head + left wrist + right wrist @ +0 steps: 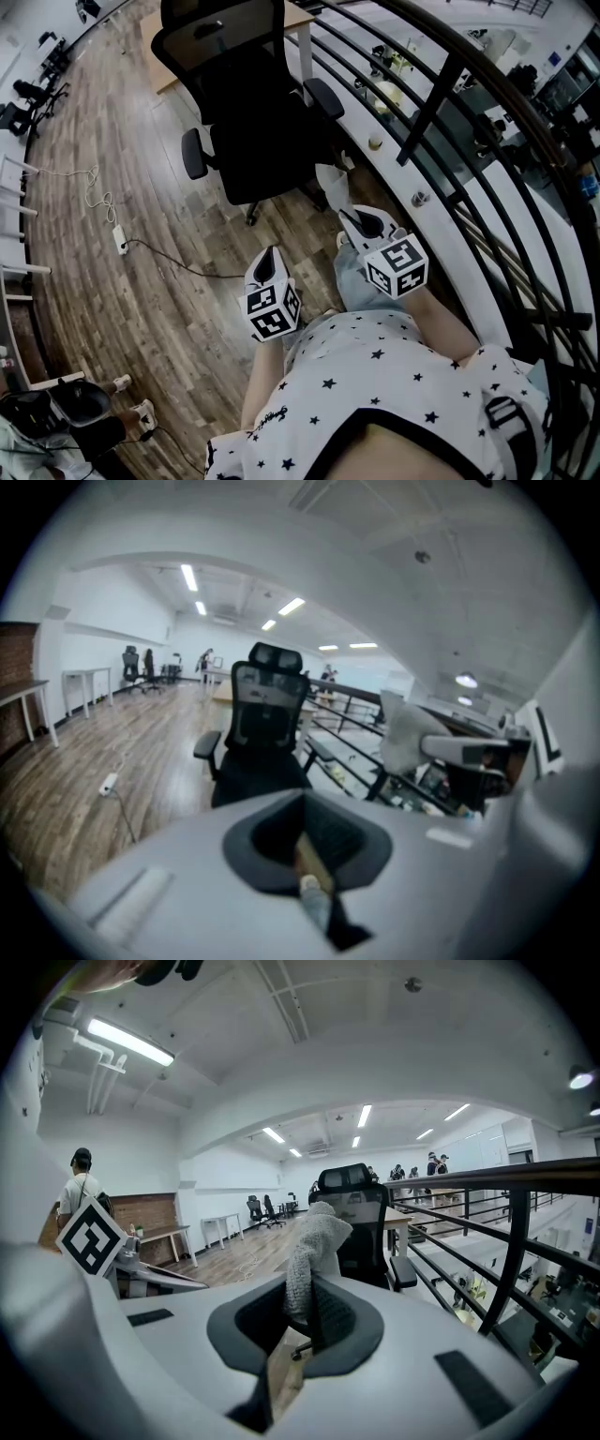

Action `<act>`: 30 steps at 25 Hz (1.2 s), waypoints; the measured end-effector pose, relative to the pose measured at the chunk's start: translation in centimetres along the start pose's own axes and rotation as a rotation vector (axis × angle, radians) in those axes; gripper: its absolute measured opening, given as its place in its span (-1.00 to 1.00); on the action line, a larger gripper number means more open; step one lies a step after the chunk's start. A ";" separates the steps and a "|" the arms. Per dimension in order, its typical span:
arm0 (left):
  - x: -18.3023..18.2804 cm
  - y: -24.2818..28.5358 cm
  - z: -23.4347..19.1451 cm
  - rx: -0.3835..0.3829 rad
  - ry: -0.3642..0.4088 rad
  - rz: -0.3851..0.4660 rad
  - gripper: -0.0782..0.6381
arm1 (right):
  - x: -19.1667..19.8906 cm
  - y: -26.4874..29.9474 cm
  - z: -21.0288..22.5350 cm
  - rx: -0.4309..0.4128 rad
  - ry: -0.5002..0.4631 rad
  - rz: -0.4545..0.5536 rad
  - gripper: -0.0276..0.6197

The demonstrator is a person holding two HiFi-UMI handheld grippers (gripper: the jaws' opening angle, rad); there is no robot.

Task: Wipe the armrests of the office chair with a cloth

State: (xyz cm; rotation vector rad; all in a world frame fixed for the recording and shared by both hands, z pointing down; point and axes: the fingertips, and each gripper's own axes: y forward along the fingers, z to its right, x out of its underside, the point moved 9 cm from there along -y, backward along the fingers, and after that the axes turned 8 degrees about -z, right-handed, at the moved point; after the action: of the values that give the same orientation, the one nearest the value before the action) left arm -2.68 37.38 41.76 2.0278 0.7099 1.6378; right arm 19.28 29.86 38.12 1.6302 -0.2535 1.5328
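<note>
Cloth (330, 179) hangs pale from the right tongs (357, 221) in the head view, near the black chair (246, 103) but not touching it. Both armrests (194, 153) are bare. The left tongs (268, 260) hover over the floor (141, 206), nearer the person.

In the left gripper view the left tongs (305, 832) are clenched on nothing. The chair (264, 731) stands far ahead, with the cloth (405, 735) to its right.

In the right gripper view the right tongs (305, 1321) are clamped on the cloth's (314, 1241) lower end. It looks knitted, soft and light, so it will likely flop. A bunched grip near the middle should press better.
</note>
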 end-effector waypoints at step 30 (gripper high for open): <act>-14.5 15.1 3.8 -0.050 -0.056 0.009 -0.76 | -10.2 11.3 16.5 -0.112 -0.086 -0.024 -0.82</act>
State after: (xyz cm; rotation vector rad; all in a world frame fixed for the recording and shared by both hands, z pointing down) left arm 0.37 16.42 39.44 2.0359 0.6349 1.5820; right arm 21.30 7.62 36.03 1.6067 -0.3591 1.4067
